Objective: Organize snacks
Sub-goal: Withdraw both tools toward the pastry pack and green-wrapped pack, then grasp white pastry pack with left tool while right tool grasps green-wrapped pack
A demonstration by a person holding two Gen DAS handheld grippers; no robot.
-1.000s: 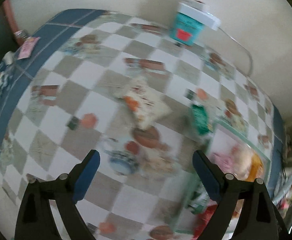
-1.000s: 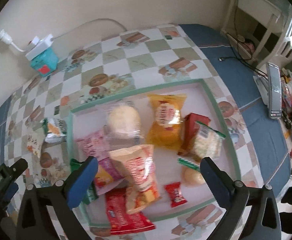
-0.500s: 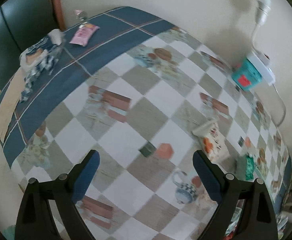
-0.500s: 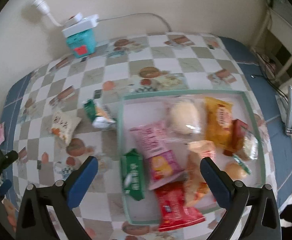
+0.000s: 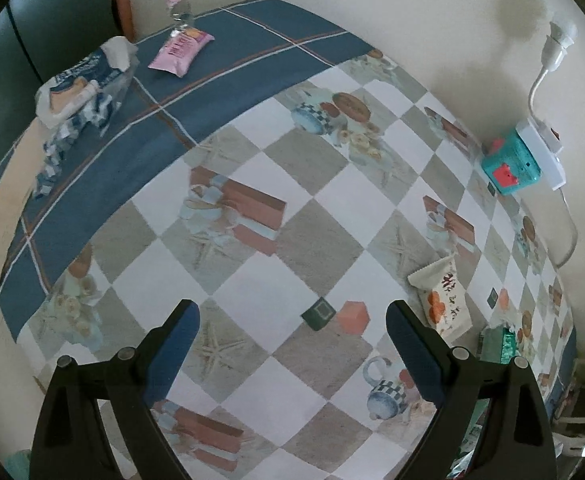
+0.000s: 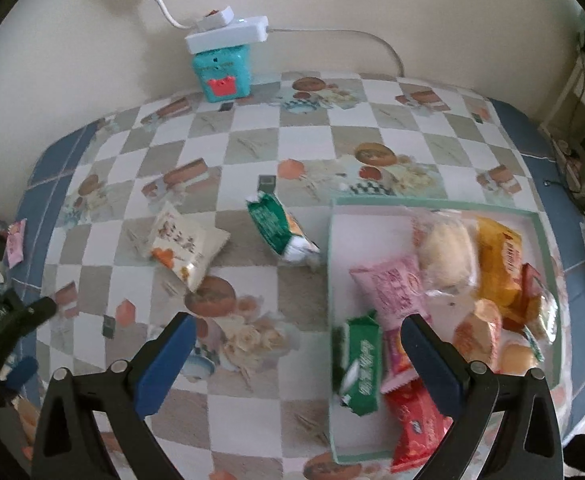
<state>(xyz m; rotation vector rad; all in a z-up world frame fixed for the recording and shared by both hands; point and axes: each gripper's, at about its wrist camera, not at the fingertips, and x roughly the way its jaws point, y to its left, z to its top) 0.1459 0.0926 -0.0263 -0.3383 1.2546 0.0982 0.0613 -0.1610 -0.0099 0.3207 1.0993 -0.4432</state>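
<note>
Left hand-held gripper (image 5: 292,322): my jaws stand wide and released, nothing between them; below me lies only bare checked tabletop (image 5: 252,292); the nearest snack, the white packet (image 5: 442,300), lies off my right finger, near but apart.

Right hand-held gripper (image 6: 298,334): jaws spread and empty as well; my right finger hangs over the near-left corner of the tray (image 6: 330,240); my left finger hangs over open tabletop.

Loose snacks: in my right view the white packet (image 6: 184,246) sits ahead and to the left of my fingers; the green-and-white packet (image 6: 280,228) lies ahead, just beside the tray's left wall, whether touching I cannot tell; a pink packet (image 5: 180,50) lies far ahead of my left fingers on the blue border, beside a crumpled blue-and-white bag (image 5: 84,80).

Tray load: already crowded; a green packet (image 6: 360,364) lies against the left wall, seemingly riding on it, though blur hides this.

Risk, tray edge: if I reach for the green-and-white packet from here, my right finger could catch the wall and shove the tray, or knock the green packet out.

Risk, grip: these pillow packets are puffy and slick; a pinch at a corner may let one slide free; a hard squeeze may crush what is inside.

Risk, both hands: my other gripper shows at the left edge of the right view; two reaches for the white packet would collide.

Risk, reach: a long stretch to the pink packet could sweep the crumpled bag off the edge.
</note>
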